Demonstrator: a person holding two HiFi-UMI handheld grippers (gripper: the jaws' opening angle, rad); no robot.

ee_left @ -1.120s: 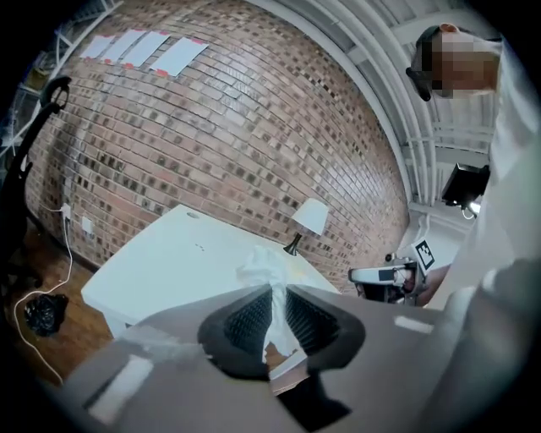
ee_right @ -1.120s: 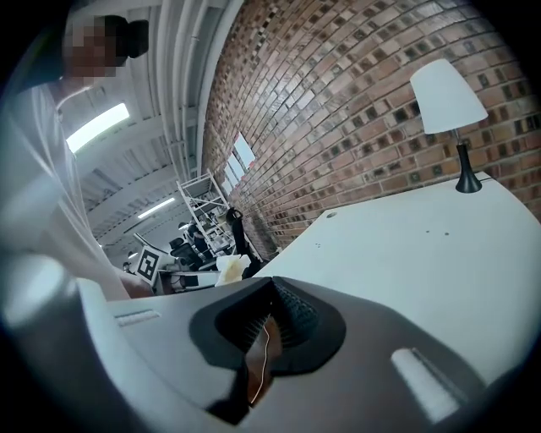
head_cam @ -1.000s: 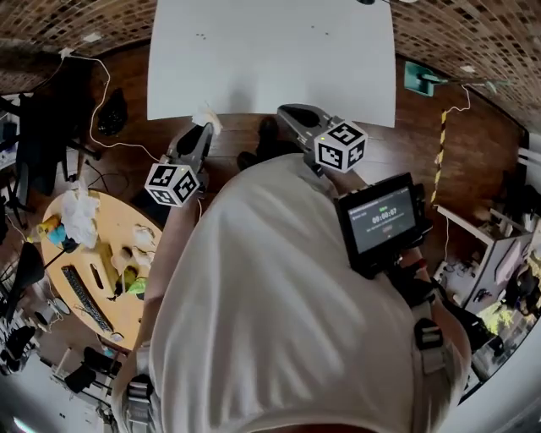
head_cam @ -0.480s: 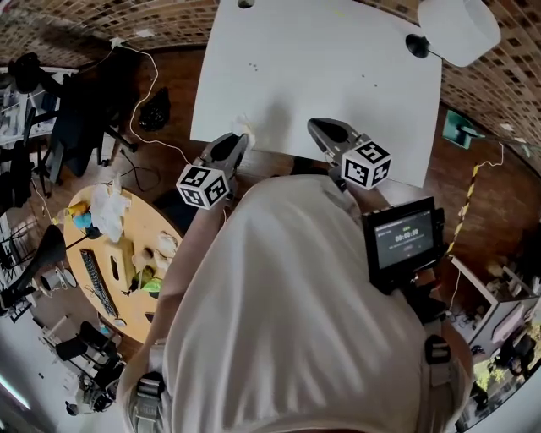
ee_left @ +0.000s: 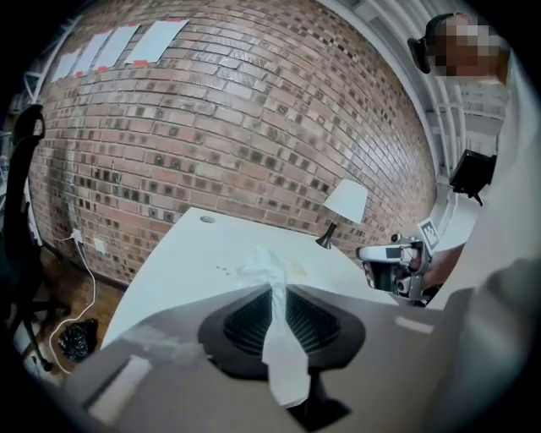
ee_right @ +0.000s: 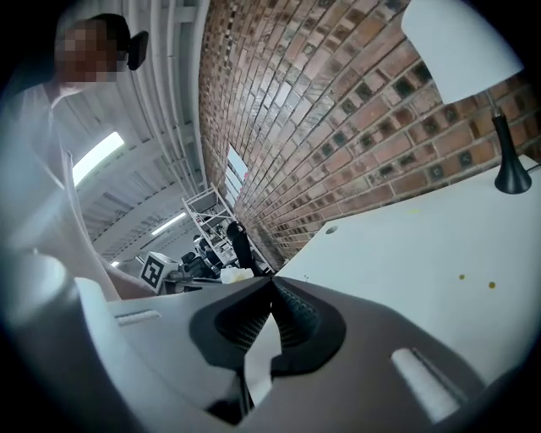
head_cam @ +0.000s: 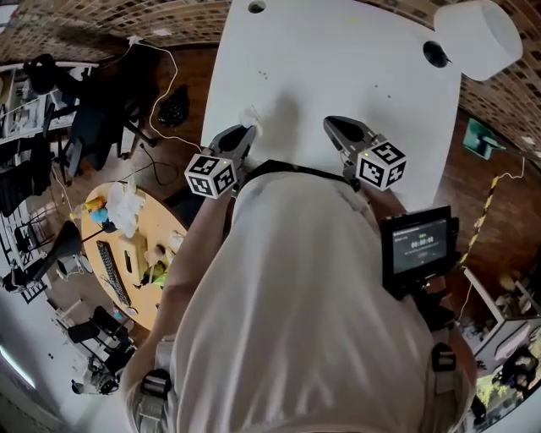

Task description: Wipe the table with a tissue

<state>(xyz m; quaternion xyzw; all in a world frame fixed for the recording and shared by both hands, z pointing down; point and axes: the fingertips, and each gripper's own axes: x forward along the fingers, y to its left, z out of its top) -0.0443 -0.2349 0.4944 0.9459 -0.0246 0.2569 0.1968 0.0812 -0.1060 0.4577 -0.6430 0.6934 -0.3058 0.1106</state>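
A crumpled white paper tissue (ee_left: 283,355) is pinched between the closed fingers of the left gripper (ee_left: 272,283). One strip of it hangs down between the ribbed pads and a loose puff sticks out past the tips. From the head view, that puff (head_cam: 252,118) lies over the near left part of the large white rectangular table (head_cam: 338,68), and I cannot tell whether it touches the surface. The left gripper tilts downward toward the table, its marker cube close to the person's body. The right gripper (head_cam: 330,121) is held beside it and well apart, more nearly level, and also reaches out over the table's near edge. Its fingers meet at the tips (ee_right: 270,281). A pale sliver shows behind them in the right gripper view, perhaps a scrap of tissue, though the view is too unclear to say. A few small specks dot the white table ahead of the two grippers. A white-shaded desk lamp with a black base (head_cam: 478,25) stands at the table's far right corner, against the brown brick wall (ee_left: 211,110). To the person's left is a round wooden side table (head_cam: 156,228), which carries a heap of crumpled white paper (head_cam: 125,207), a black keyboard (head_cam: 112,272) and several small coloured items too small to name. A small black device with a lit screen (head_cam: 418,245) sits at the person's right side.
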